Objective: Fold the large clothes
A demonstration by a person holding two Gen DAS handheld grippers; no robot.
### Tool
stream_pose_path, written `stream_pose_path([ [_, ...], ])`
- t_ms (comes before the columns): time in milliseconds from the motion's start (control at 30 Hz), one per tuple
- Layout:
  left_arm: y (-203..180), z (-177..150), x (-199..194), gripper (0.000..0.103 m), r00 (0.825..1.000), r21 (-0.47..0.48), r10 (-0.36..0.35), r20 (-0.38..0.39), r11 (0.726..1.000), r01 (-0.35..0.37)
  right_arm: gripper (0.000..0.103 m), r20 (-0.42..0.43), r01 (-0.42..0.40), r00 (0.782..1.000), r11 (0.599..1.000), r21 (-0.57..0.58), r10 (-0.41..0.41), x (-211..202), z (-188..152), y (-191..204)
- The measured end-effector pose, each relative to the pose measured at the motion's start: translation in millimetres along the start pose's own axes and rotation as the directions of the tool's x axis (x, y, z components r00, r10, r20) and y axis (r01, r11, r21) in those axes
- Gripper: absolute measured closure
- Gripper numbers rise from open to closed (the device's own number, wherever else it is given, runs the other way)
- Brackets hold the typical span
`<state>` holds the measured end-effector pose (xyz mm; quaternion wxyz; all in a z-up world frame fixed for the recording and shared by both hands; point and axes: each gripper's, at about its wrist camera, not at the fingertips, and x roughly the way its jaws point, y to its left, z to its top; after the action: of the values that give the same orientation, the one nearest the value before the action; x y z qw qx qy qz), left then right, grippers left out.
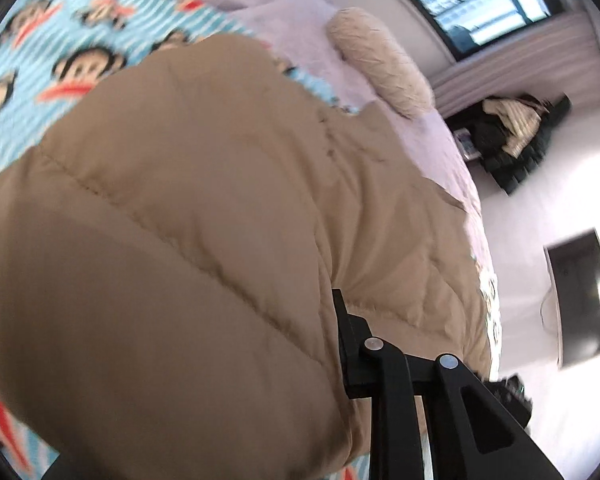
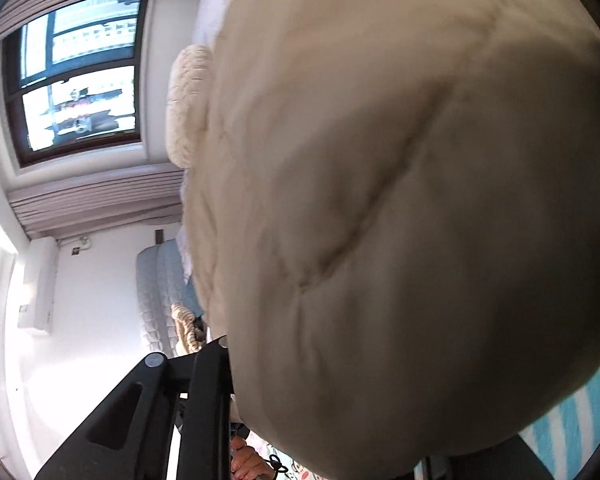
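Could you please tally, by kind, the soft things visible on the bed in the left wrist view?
Tan quilted puffer jacket: 1
Cream fluffy pillow: 1
Blue striped monkey-print sheet: 1
Pale pink blanket: 1
Total: 4

lit by daylight from the window at the top right of the left wrist view and the upper left of the right wrist view, panes blown out to white. strong glare on the floor and on the white wall. heavily curved by fisheye, with black vignette at the corners. smeared by motion blur across the cartoon bedsheet. soft and out of focus on the padded coat close to the lens, darkest in shadow at the lower left.
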<state>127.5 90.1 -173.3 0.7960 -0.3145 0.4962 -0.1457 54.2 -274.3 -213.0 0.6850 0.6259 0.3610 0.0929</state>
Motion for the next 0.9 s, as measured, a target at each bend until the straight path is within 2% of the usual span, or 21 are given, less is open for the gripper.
stream_pose_path([
  [100, -10, -4, -19, 0.076, 1.0, 0.056, -0.03, -0.008, 0.998, 0.03, 0.081, 0.0, -0.004, 1.0, 1.0, -0.022, 0.004, -12, -10, 7],
  [267, -8, -21, -50, 0.076, 0.996, 0.082, -0.077, -0.052, 0.993, 0.081, 0.081, 0.001, 0.004, 1.0, 1.0, -0.029, -0.004, -38, -43, 8],
  [567, 23, -83, -98, 0.076, 0.971, 0.119, -0.115, -0.21, 0.983, 0.142, 0.081, 0.007, 0.051, 0.999, 0.999, -0.001, -0.051, -85, -117, -12],
  [733, 37, -123, -120, 0.076, 0.958, 0.098, -0.118, -0.261, 0.984, 0.148, 0.081, -0.034, 0.1, 0.994, 0.995, 0.004, -0.099, -102, -126, -17],
  [900, 49, -162, -122, 0.076, 0.956, 0.079, -0.073, -0.284, 0.992, 0.099, 0.08, -0.073, 0.137, 0.988, 0.99, 0.02, -0.135, -103, -116, -28],
])
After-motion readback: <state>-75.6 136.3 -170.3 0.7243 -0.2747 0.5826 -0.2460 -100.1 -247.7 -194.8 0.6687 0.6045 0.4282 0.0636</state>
